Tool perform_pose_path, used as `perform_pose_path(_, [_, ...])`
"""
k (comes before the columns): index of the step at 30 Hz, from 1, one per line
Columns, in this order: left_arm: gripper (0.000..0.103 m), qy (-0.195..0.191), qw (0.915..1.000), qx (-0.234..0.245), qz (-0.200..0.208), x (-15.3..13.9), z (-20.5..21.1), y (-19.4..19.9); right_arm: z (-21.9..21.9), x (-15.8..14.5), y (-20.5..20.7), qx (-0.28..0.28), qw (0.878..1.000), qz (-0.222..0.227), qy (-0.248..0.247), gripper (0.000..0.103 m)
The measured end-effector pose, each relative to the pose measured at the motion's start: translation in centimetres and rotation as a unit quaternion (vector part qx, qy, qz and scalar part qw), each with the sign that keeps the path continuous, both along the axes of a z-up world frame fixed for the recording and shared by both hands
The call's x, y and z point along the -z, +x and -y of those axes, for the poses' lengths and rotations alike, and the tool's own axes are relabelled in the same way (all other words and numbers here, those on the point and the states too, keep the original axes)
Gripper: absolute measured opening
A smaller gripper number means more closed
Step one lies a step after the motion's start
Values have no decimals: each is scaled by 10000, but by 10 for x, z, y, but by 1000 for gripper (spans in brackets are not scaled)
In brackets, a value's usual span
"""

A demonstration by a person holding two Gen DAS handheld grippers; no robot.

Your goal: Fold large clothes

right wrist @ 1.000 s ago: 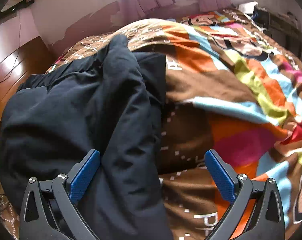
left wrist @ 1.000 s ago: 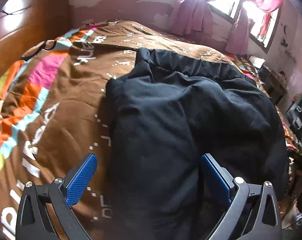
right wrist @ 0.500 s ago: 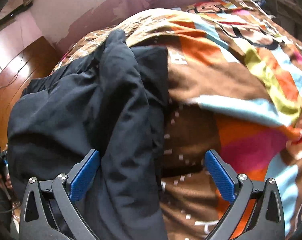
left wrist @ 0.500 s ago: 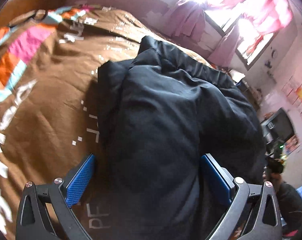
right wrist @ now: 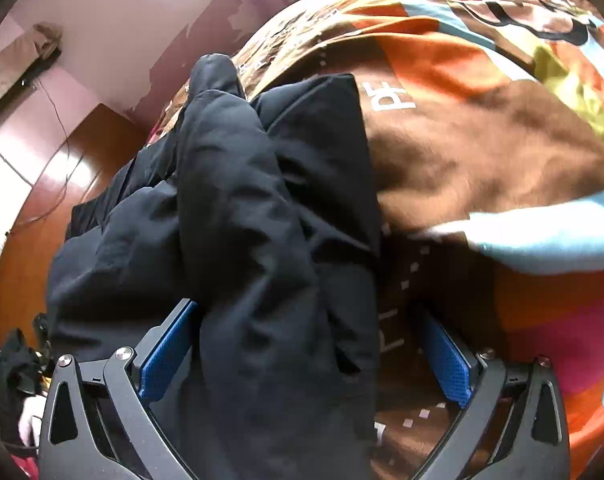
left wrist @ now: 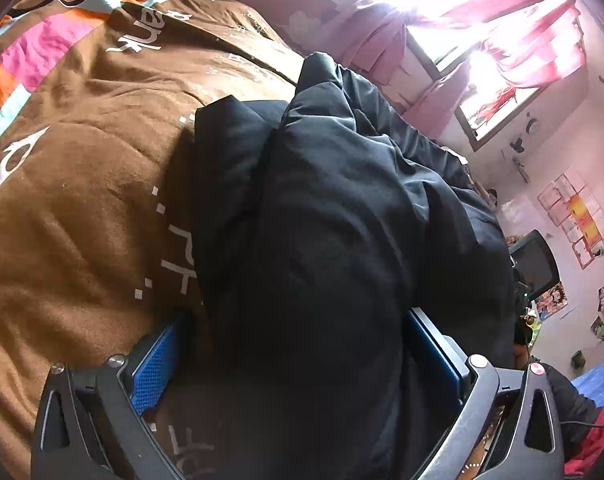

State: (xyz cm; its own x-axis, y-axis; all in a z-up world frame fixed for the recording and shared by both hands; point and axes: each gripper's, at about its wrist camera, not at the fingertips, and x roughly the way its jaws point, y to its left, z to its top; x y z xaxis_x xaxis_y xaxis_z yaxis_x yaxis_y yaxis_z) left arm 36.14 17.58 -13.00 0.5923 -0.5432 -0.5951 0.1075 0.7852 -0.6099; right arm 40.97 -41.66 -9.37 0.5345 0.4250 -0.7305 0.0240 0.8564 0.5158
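Left wrist view: we see our left gripper low over the bed, jaws spread wide. A black padded jacket lies bunched on the brown patterned blanket, and its near end fills the gap between the blue pads. The left pad sits over bare blanket just beside the jacket's edge; the right pad is half hidden behind the fabric. Nothing is pinched, as the jaws are too far apart to be clamping. The jacket runs away from us toward a window with pink curtains. Posters hang on the pink wall at right, with a dark monitor below them.

Right wrist view: our right gripper is also fully spread and grips nothing. The same jacket lies on the left side of the frame, with a puffy folded-over sleeve or panel running down the middle into the gap. The left blue pad touches or sits just beside that fold; we cannot tell which. The right pad hangs over the blanket, which is brown, orange and light blue here. A wooden headboard is at far left.
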Motion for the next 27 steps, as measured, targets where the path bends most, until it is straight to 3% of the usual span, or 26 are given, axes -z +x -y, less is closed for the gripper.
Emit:
perform_pose_path(9, [103,-74,9999,54,-55,1,-4,5,-13,2,5,86,9990,-444,-24,101])
perform_pose_path(12, [100,8,10000,18,-56,-2,-2,6,-26,-3,-2,128,9992,-371,8,81])
perform_pose_path(17, [68,-10,10000,38,-3,-14,7,2,-38,-10,-15,307,9992,-219,147,52])
perform_pose_path(22, [32,210,9995,-202,-147,-37,19,-11,-55,-23,-26,293,9995,-114,-71,32])
perform_pose_path(24, [24,365,9989,-270,-147,-49,24,-16,-64,-36,-31,271,9994,13,-202,25])
perform_pose_path(27, [18,617,9974,-364,-104,-72,36,-26,-68,-60,-41,189,9994,305,29,17])
